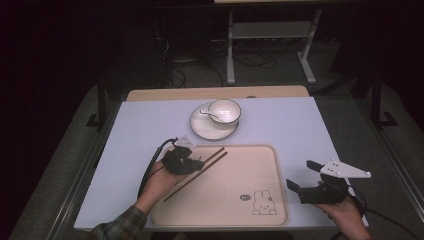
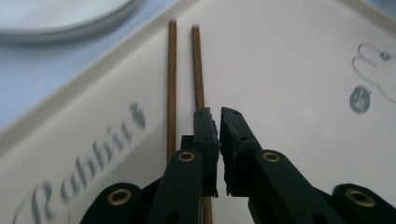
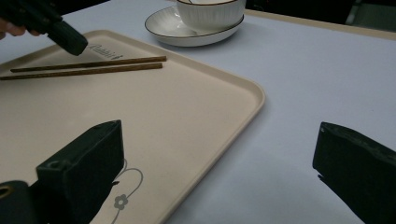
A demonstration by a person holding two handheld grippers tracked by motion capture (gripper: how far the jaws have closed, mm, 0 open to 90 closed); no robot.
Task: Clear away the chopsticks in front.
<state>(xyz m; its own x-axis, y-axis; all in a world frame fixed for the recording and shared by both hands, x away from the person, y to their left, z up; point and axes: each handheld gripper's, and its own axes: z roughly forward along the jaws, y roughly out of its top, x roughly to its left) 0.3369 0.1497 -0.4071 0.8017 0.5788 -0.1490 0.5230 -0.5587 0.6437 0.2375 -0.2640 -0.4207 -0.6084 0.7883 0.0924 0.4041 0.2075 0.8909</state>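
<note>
- Jaws of the left gripper [image 2: 218,122] are seen nearly together, empty, directly above two chopsticks [image 2: 172,84] on the tray [image 1: 260,165].
- Jaws of the right gripper [image 1: 305,176] are held wide apart, empty, beside the tray's edge.

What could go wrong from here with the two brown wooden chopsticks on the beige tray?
1. The left gripper has its jaws nearly shut above the two brown wooden chopsticks, apparently gripping nothing; a grab from here may catch only one stick.
2. The sticks lie loose on the smooth beige rabbit-print tray, so a nudge could roll them apart.
3. The white bowl on its white saucer stands just beyond the tray, so a forward push might knock it.
</note>
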